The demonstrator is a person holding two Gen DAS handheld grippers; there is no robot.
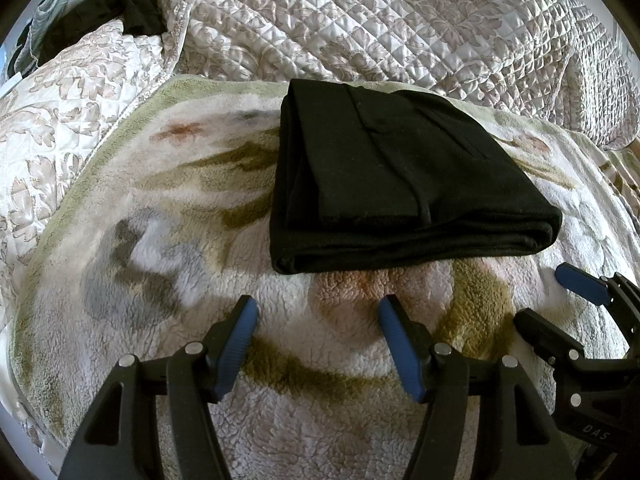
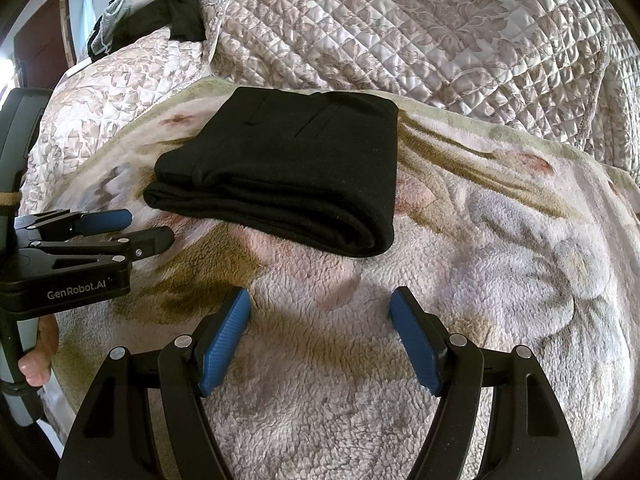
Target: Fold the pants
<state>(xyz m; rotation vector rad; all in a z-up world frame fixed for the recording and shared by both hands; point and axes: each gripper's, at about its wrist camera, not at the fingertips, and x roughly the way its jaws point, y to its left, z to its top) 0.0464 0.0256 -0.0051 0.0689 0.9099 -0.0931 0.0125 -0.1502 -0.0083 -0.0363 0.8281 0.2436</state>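
Note:
Black pants (image 1: pixel 400 176) lie folded into a compact rectangle on a fluffy floral blanket (image 1: pixel 160 280); they also show in the right wrist view (image 2: pixel 288 176). My left gripper (image 1: pixel 318 308) is open and empty, just short of the pants' near edge. My right gripper (image 2: pixel 320 300) is open and empty, a little in front of the folded stack. The right gripper shows at the right edge of the left wrist view (image 1: pixel 552 296). The left gripper shows at the left of the right wrist view (image 2: pixel 148 226).
A quilted floral bedspread (image 1: pixel 400 20) covers the bed behind the blanket (image 2: pixel 500 240). A pillow (image 1: pixel 80 92) lies at the left. Dark and pale clothes (image 1: pixel 120 4) are heaped at the far left corner. A hand (image 2: pixel 38 352) holds the left gripper's handle.

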